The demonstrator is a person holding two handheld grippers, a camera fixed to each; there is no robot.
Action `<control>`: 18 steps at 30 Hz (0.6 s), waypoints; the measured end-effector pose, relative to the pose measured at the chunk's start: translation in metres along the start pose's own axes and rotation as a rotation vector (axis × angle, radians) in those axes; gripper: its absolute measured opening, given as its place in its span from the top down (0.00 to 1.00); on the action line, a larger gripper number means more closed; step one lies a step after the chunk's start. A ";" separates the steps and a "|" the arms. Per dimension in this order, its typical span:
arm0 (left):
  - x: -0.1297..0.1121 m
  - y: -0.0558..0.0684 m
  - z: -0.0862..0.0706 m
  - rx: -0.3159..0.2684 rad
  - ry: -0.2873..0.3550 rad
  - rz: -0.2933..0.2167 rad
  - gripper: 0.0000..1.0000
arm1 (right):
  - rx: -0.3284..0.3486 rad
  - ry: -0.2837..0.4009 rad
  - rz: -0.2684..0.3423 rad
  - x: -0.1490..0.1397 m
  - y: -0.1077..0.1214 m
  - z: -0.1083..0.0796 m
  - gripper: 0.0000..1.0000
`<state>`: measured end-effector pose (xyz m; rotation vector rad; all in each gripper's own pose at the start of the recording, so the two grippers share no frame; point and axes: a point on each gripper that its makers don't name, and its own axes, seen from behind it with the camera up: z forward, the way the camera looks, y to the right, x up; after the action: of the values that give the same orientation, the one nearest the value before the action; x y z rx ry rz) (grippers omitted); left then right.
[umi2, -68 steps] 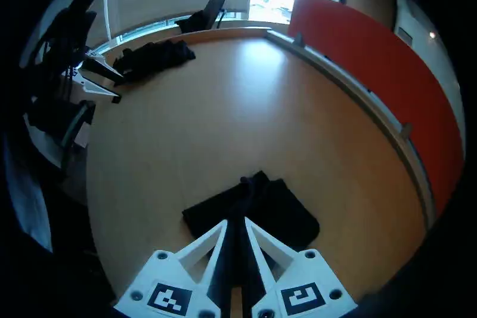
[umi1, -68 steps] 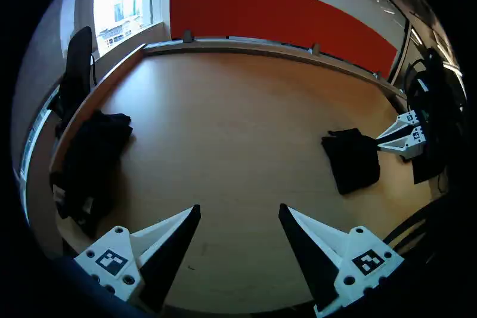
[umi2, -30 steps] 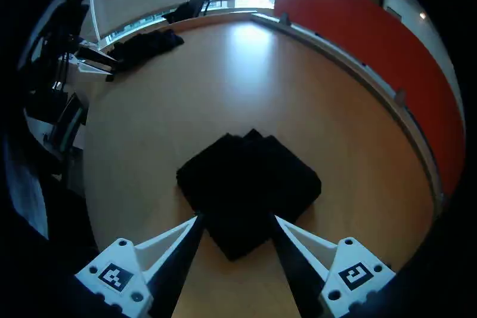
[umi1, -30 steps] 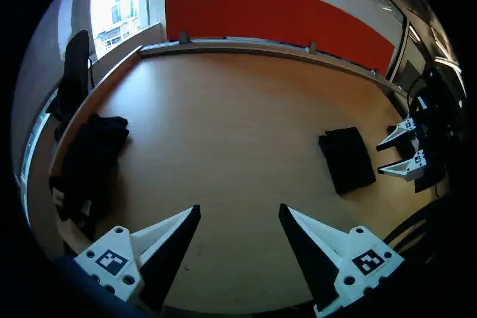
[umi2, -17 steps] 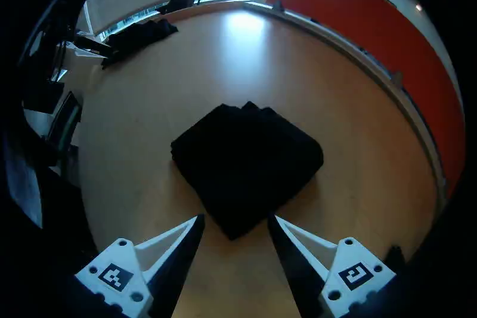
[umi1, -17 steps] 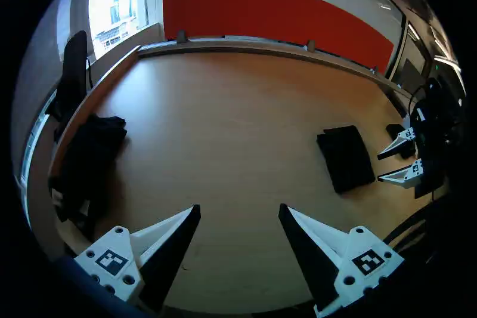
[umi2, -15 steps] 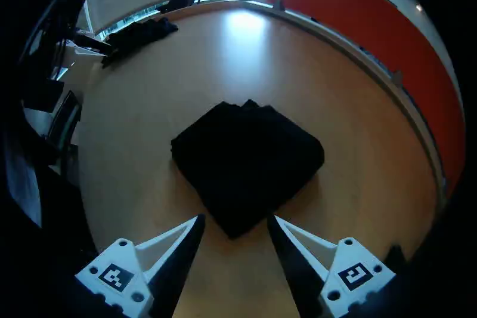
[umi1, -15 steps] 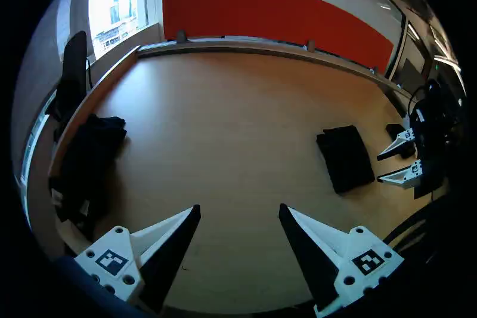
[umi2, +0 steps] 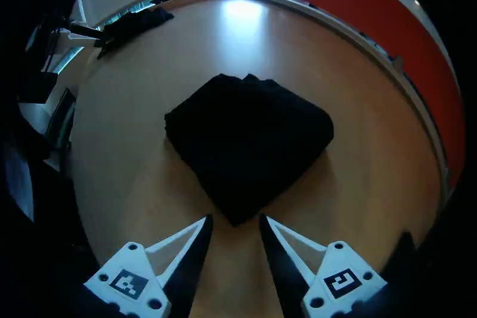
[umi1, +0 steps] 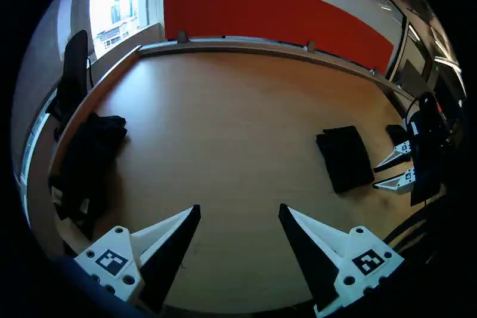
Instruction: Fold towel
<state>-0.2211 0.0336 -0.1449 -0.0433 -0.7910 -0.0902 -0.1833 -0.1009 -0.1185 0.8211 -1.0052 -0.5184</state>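
Note:
A black towel (umi2: 250, 136), folded into a thick square, lies flat on the wooden table (umi2: 369, 139). My right gripper (umi2: 235, 218) stands open just behind the towel's near corner, with nothing pressed between its fingers. In the left gripper view the same towel (umi1: 346, 157) lies at the right, and the right gripper (umi1: 377, 178) hovers just beyond its far edge. My left gripper (umi1: 238, 209) is open and empty over bare table, well away from the towel. It also appears far off as the left gripper (umi2: 89, 40) at the table's upper left.
A heap of dark cloth (umi1: 89, 151) lies at the table's left edge, seen too as the heap (umi2: 137, 22). An office chair (umi1: 74, 76) stands behind it. A red partition (umi1: 268, 14) runs along the far side. Dark cables and gear (umi1: 432, 139) crowd the right edge.
My right gripper let go of the folded towel and drew back; its fingers have since narrowed a little. The towel stays flat. The left gripper has hardly moved.

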 end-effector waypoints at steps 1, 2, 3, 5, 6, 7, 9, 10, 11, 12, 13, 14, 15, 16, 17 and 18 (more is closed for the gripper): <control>0.000 0.000 0.000 0.000 0.000 0.000 0.02 | 0.001 0.000 0.001 0.000 0.000 0.000 0.44; -0.001 0.000 0.000 0.000 -0.001 -0.001 0.02 | 0.001 0.000 0.003 -0.001 0.000 0.000 0.45; -0.001 0.000 0.000 -0.001 -0.001 -0.001 0.02 | 0.001 0.000 0.005 -0.001 -0.001 0.000 0.45; -0.002 0.001 0.000 -0.001 -0.002 -0.002 0.02 | 0.000 -0.003 0.008 -0.002 0.000 0.001 0.47; -0.002 0.001 0.000 -0.001 -0.002 -0.002 0.02 | 0.000 -0.004 0.010 -0.003 0.000 0.002 0.49; -0.002 0.001 0.000 -0.002 -0.002 -0.003 0.02 | 0.000 -0.005 0.013 -0.003 -0.001 0.003 0.51; -0.002 0.001 0.000 -0.002 -0.002 -0.004 0.02 | 0.001 -0.007 0.018 -0.003 -0.001 0.004 0.53; -0.002 0.001 0.000 -0.002 -0.002 -0.004 0.02 | 0.001 -0.007 0.020 -0.004 -0.001 0.005 0.55; -0.002 0.000 0.000 -0.002 -0.002 -0.004 0.02 | 0.002 -0.007 0.022 -0.004 -0.001 0.005 0.55; -0.003 0.000 0.000 -0.002 -0.002 -0.004 0.02 | 0.002 -0.008 0.023 -0.004 -0.001 0.006 0.56; -0.003 0.000 0.000 -0.001 -0.003 -0.004 0.02 | 0.001 -0.008 0.024 -0.004 -0.001 0.006 0.56; -0.003 0.000 0.000 -0.001 -0.003 -0.005 0.02 | 0.000 -0.008 0.025 -0.004 -0.002 0.007 0.56; -0.003 -0.001 0.000 0.000 -0.003 -0.005 0.02 | 0.000 -0.009 0.027 -0.004 -0.002 0.007 0.56; -0.003 -0.001 0.000 0.000 -0.003 -0.005 0.02 | 0.000 -0.009 0.030 -0.004 -0.002 0.006 0.56; -0.003 -0.001 -0.001 0.000 -0.003 -0.004 0.02 | 0.000 -0.009 0.033 -0.004 -0.002 0.006 0.56; -0.003 -0.001 -0.001 -0.001 -0.003 -0.004 0.02 | 0.000 -0.009 0.037 -0.004 -0.002 0.006 0.57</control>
<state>-0.2230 0.0327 -0.1477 -0.0423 -0.7941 -0.0946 -0.1906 -0.1009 -0.1205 0.7994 -1.0271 -0.4912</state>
